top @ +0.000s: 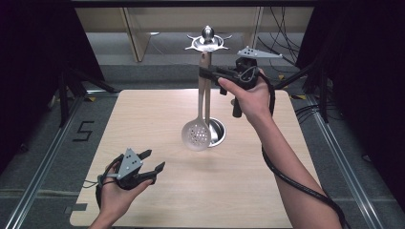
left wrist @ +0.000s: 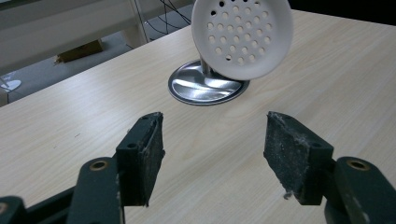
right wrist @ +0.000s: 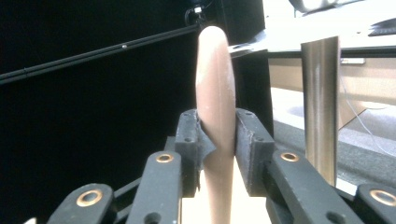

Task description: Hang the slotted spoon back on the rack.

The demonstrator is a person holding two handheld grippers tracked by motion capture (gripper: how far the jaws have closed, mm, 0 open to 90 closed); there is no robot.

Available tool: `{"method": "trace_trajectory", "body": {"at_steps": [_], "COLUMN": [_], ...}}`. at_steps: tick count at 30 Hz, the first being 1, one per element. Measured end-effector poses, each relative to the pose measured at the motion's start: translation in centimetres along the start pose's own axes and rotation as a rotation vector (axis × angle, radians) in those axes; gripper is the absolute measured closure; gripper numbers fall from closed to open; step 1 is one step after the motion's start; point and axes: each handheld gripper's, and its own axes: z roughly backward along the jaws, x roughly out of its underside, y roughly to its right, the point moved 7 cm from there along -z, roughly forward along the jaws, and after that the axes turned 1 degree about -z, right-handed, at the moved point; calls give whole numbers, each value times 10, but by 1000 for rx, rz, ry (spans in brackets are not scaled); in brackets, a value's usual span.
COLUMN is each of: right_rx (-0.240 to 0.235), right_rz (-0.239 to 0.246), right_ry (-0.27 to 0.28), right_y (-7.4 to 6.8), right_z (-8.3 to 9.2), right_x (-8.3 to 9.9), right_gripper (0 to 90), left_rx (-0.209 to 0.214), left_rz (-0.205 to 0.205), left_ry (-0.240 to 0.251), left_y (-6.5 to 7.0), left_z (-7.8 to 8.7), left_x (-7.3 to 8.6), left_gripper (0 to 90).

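Your right gripper (top: 204, 72) is raised above the far middle of the table (top: 248, 191), and its jaws are pinched on the upper handle of a slotted spoon (top: 197, 135). In the right gripper view the two pads (right wrist: 250, 151) press on either side of that tan handle (right wrist: 215, 116), which stands upright between them. The spoon hangs straight down, its white perforated bowl low and just in front of the round metal base (top: 218, 131) of a utensil stand (top: 207, 43). The stand's shiny pole (right wrist: 320, 102) runs up just beside the handle, and its top ring with hooks sits above your gripper. Whether the spoon's tip is on a hook, you cannot tell from here. Your left gripper (top: 154, 166) rests low at the near left of the table, held in your left hand (top: 114, 193), with its jaws spread apart and nothing between them. In the left gripper view it points toward the spoon's bowl (left wrist: 243, 35) and the metal base (left wrist: 205, 88), well apart from both.
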Motion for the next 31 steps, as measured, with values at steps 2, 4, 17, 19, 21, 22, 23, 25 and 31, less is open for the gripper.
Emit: {"method": "trace_trajectory", "body": {"at_steps": [2,4,17,19,21,22,23,25,31], "right_rx": [6,16,250,266,280,286,291,318,323], "right_rz": [-8,-8,166,169,173,189,178,154,-9], "right_ry": [4,10,-46,-108,-172,-193,-229,-290,-385], "right_y": [2,4,5,5,7,10,12,15,13], "right_z": [1,1,48,61,78,87,97,114,149], "right_x": [0,0,46,68,101,117,139,169,249], "right_gripper": [699,678,472,463,455,454,453,454,503], "left_rx": [7,-1,12,16,19,11,19,17,15], "left_rz": [-9,3,51,74,101,96,121,155,239], "left_ry": [3,2,0,4,2,-14,-5,-6,-5], "left_y": [0,0,-11,-15,-18,-23,-25,-30,-38], "left_z": [0,0,4,6,9,12,13,17,18], "left_x": [0,0,11,14,19,23,26,31,40], "left_gripper": [367,367,344,325,306,301,300,307,347]}}
